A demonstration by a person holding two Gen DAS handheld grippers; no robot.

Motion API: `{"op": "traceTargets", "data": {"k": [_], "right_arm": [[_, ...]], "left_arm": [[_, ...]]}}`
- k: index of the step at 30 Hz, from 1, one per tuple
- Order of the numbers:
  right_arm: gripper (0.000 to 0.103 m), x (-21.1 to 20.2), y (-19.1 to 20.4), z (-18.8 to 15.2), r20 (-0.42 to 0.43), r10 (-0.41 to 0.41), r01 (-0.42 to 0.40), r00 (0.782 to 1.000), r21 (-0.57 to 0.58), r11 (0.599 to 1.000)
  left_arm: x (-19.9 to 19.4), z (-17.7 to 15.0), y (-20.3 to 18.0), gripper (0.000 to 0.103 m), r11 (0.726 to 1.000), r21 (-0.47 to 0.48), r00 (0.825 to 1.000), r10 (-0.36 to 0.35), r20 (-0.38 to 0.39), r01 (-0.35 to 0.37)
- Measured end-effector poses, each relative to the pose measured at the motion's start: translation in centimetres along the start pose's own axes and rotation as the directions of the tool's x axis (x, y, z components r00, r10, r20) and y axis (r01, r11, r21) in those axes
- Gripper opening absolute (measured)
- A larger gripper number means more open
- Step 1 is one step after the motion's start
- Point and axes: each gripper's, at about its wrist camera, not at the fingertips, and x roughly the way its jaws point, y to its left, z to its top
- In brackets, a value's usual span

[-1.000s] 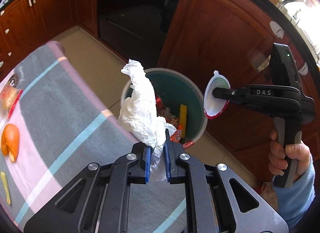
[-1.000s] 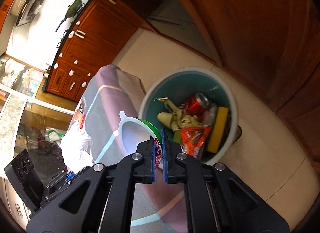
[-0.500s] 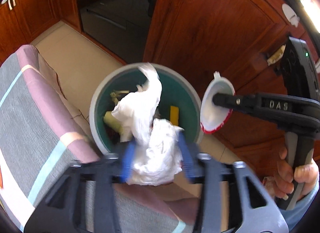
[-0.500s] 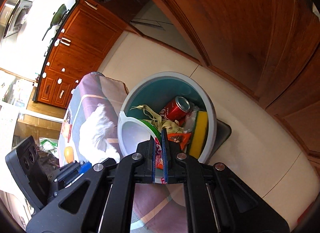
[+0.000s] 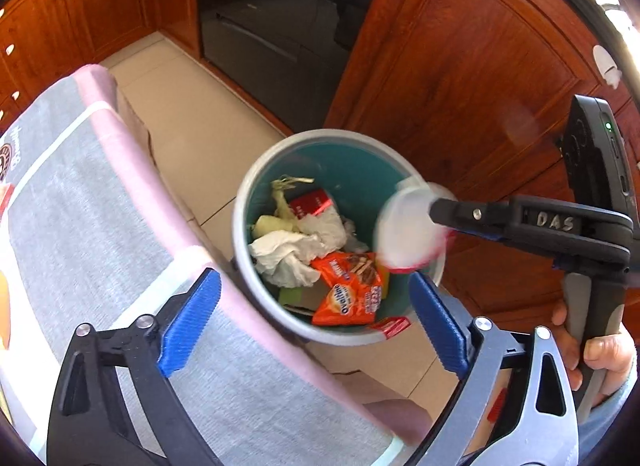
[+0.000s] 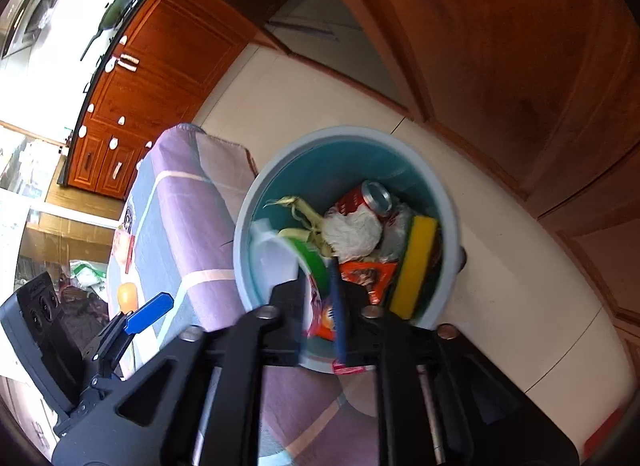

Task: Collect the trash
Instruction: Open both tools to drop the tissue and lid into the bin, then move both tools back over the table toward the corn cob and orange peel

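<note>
Over the teal trash bin [image 5: 340, 137] beside the cloth-covered counter [image 5: 100, 201], the left hand-held gripper [image 5: 312, 322] gapes empty, its crumpled tissue [image 5: 288, 254] already inside, while the right hand-held gripper [image 6: 320, 306], jaws just parting, lets go the white plastic cup [image 5: 408, 229].

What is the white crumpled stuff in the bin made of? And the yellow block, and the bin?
The white crumpled stuff looks like thin paper or tissue: soft, matte, full of creases. The yellow block seems to be sponge foam, dull and thick with a darker layer. The bin looks like smooth plastic, grey rim, teal inside.
</note>
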Motion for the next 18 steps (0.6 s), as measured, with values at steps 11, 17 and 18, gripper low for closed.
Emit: {"op": "traceTargets", "data": {"k": [11,17,18], "right_arm": [[0.075,0.3,1.9,-1.0,0.008,-0.041,0.041,0.999,0.002,0.999],[0.077,0.3,3.8,-1.9,0.005,-0.053,0.053,0.999,-0.02,0.998],[0.077,0.2,4.3,-2.1,0.006,-0.054,0.054,0.999,-0.027,0.998]], "left_arm": [[-1.7,-1.7,1.7,0.098,0.999,-0.038,1.0,-0.008,0.007,0.008],[-2.8,-2.8,3.0,0.098,0.998,-0.063,0.999,-0.006,0.037,0.008],[-3.3,-3.0,3.3,0.098,0.998,-0.069,0.999,-0.007,0.045,0.01]]}}
